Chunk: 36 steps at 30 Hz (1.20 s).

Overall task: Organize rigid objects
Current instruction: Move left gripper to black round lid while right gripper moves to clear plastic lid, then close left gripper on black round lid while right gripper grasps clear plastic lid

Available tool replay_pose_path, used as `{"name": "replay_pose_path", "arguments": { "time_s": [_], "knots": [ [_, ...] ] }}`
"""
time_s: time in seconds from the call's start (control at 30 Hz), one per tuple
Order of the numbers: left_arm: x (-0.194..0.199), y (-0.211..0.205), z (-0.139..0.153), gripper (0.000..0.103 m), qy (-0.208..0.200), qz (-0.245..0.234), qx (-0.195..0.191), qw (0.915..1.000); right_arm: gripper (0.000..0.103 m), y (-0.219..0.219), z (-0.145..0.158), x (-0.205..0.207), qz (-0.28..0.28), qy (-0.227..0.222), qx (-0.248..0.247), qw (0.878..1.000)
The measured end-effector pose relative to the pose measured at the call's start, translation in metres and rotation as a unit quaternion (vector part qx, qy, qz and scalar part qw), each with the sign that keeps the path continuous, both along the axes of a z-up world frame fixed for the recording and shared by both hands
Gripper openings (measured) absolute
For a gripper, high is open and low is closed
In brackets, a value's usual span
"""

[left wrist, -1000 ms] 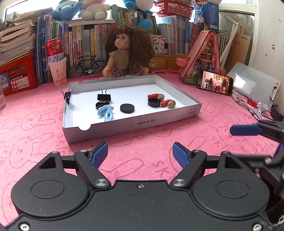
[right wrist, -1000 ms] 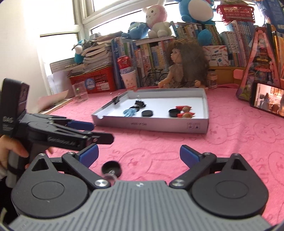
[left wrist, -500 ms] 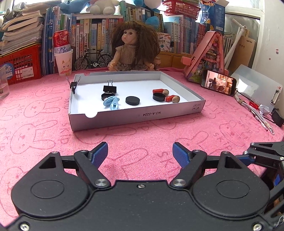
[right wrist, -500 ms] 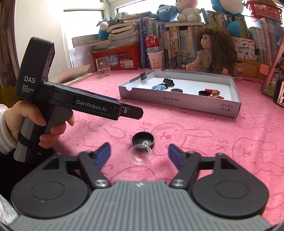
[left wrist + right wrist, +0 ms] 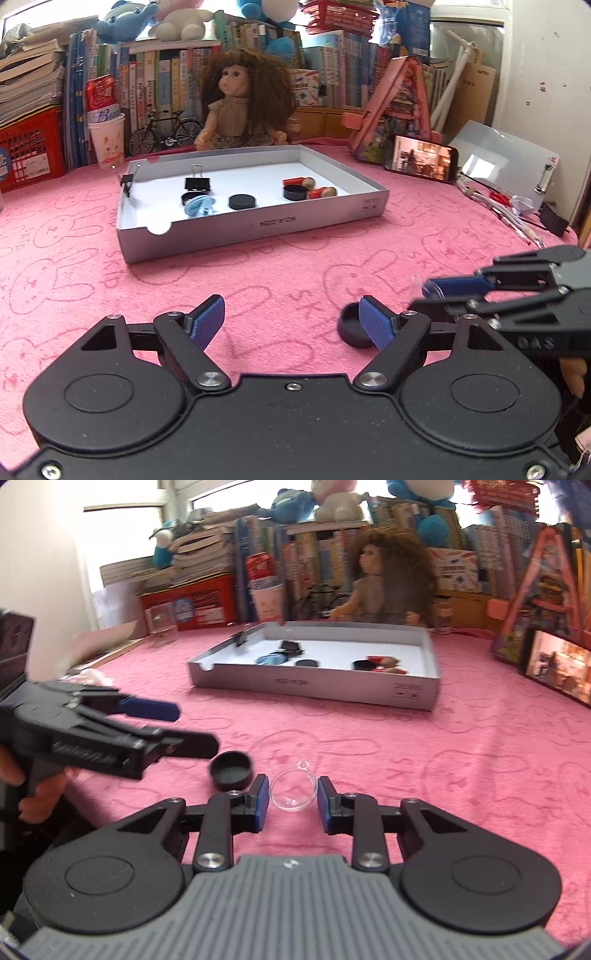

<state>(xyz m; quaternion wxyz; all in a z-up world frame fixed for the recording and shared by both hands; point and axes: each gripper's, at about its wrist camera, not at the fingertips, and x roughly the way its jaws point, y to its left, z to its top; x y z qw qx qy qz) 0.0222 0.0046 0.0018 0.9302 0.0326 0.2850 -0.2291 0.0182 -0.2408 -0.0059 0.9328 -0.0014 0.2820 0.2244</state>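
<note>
Right gripper (image 5: 291,799): low centre of my right wrist view, tilted down at the cloth; I see its jaws closing narrow around the clear dome (image 5: 293,789), the blue pads (image 5: 263,798) right at its sides, though I cannot tell if they press yet
Left gripper (image 5: 291,321): bottom centre of my left wrist view, jaws standing wide with only cloth between them; in the right view it reaches in from the left edge, a hand (image 5: 35,797) wrapped on its grip
Clear dome: one, see-through, round, with a small loop at its far rim, lying on the pink cloth (image 5: 461,760)
Loose black cap (image 5: 231,770): one, round, hollow side up, just left of the dome; in the left view it sits partly behind my right-hand pad
Tray (image 5: 258,225): one shallow grey box with a white floor, mid frame, well apart from both grippers
Inside the tray, counted in the left view: three black discs (image 5: 242,201), one black binder clip (image 5: 197,183) on the floor, a second clip (image 5: 127,182) on the left wall, one pale blue piece (image 5: 199,205), two red-and-wood pieces (image 5: 321,192)
Phone (image 5: 421,158): one, propped at right, screen lit
Far back: one doll (image 5: 240,107) seated behind the tray, one white cup (image 5: 107,142) at upper left, rows of books behind
</note>
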Motion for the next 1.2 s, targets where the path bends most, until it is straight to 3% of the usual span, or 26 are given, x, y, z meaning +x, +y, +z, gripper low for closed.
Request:
{"name": "replay_pose_path", "arguments": {
  "time_s": [0.27,0.47,0.53,0.6,0.77,1.2],
  "knots": [
    [-0.016,-0.023,-0.013,0.078,-0.022,-0.006,0.018,0.9996,0.035,-0.011,-0.002,-0.004,-0.057,-0.023,-0.012,0.998],
    [-0.021,-0.035,-0.023,0.07,-0.037,0.022,0.028,0.9987,0.037,-0.016,-0.005,-0.007,-0.093,-0.038,-0.01,0.995],
    [-0.022,-0.037,-0.024,0.065,-0.045,0.031,0.028,0.9982,0.037,-0.016,-0.007,-0.008,-0.099,-0.037,-0.005,0.994],
    [-0.025,-0.039,-0.025,0.05,-0.052,0.037,0.023,0.9977,0.037,-0.016,-0.008,-0.008,-0.104,-0.036,0.001,0.994],
    [-0.025,-0.04,-0.025,0.031,-0.065,0.045,0.026,0.9965,0.037,-0.012,-0.008,-0.007,-0.103,-0.042,0.004,0.994],
    [-0.021,-0.033,-0.024,0.031,-0.072,0.076,0.026,0.9942,0.037,0.004,-0.012,0.0,-0.091,-0.051,-0.004,0.995]
  ]
}}
